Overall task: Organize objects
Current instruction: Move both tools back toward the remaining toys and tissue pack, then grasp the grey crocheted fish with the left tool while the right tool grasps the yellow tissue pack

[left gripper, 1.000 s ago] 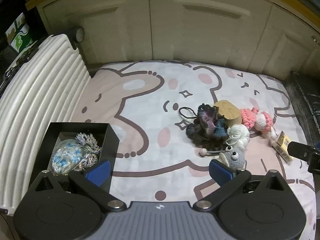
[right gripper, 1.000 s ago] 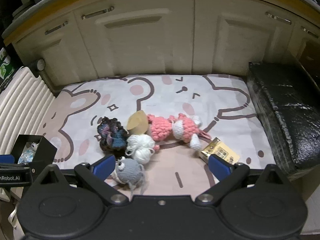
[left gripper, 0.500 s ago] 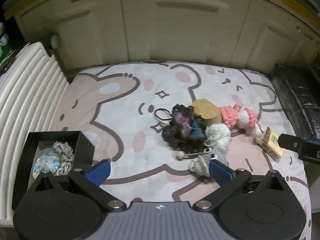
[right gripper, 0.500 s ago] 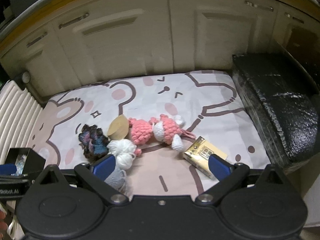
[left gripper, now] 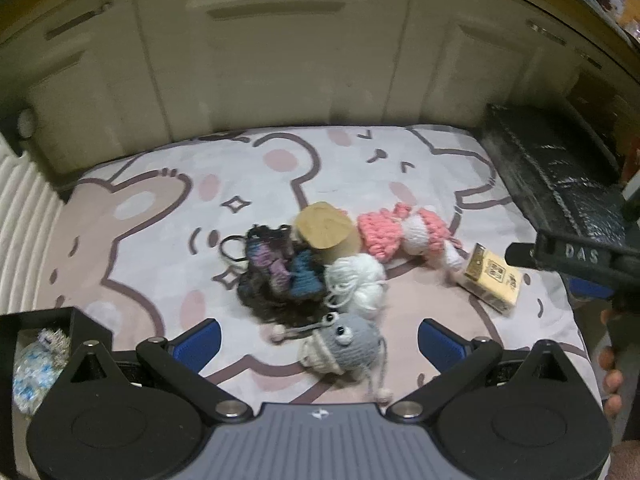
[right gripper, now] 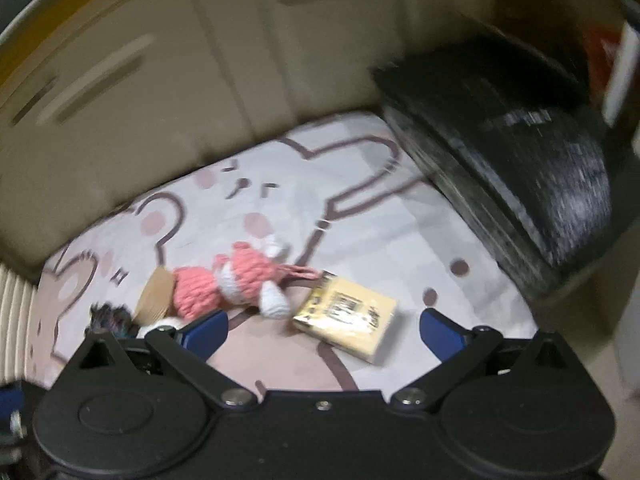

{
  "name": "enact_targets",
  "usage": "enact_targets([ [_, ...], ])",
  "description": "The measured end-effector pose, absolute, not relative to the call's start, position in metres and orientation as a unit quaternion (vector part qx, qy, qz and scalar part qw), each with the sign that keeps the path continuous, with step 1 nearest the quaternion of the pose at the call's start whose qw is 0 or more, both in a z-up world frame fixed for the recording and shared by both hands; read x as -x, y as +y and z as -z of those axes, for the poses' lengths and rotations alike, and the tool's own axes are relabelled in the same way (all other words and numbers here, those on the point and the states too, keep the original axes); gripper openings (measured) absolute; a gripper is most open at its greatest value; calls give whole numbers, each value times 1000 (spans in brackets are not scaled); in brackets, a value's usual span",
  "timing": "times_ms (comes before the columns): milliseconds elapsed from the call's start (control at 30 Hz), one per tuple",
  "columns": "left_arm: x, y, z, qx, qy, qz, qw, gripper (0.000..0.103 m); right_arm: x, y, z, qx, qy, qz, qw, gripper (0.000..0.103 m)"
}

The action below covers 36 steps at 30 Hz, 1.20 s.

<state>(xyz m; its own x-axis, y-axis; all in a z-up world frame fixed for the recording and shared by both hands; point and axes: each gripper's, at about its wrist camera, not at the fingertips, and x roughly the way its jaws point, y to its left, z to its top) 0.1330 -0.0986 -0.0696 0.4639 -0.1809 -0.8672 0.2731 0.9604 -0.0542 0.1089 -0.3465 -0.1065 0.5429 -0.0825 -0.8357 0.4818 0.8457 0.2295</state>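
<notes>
Item: grey knitted toy (left gripper: 340, 344), lying between our left tongs (left gripper: 318, 344), spread and empty; right tongs (right gripper: 322, 326), likewise spread, are framing the yellow packet (right gripper: 346, 320)

**Cartoon blanket below cream cabinets**

A pale blanket (left gripper: 280, 184) printed with pink and brown cartoon animals covers the surface. Directly behind it stand cream cabinet doors (left gripper: 280, 60) with bar handles. A white ribbed panel (left gripper: 20, 216) flanks the blanket's left edge, a black glossy block (left gripper: 560, 184) its right. Lighting is dim.
</notes>
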Motion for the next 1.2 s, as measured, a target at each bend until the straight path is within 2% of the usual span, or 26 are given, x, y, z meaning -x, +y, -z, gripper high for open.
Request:
enact_targets([
  [133, -137, -108, 77, -52, 498, 166, 849, 100, -109, -363, 120, -284, 446, 203, 824, 103],
  [367, -145, -125, 102, -115, 505, 189, 834, 83, -111, -377, 139, -336, 446, 259, 788, 103],
  [567, -150, -133, 124, -155, 517, 197, 819, 74, -119, -380, 157, -368, 450, 289, 760, 99],
  [800, -156, -135, 146, -179, 531, 201, 803, 72, -137, -368, 168, -372, 466, 304, 743, 99],
  [1067, -167, -133, 162, -157, 548, 205, 796, 72, -159, -363, 174, -315, 478, 318, 756, 99],
  [1200, -172, -134, 171, -140, 565, 203, 788, 65, -162, -363, 181, -296, 486, 321, 757, 99],
])
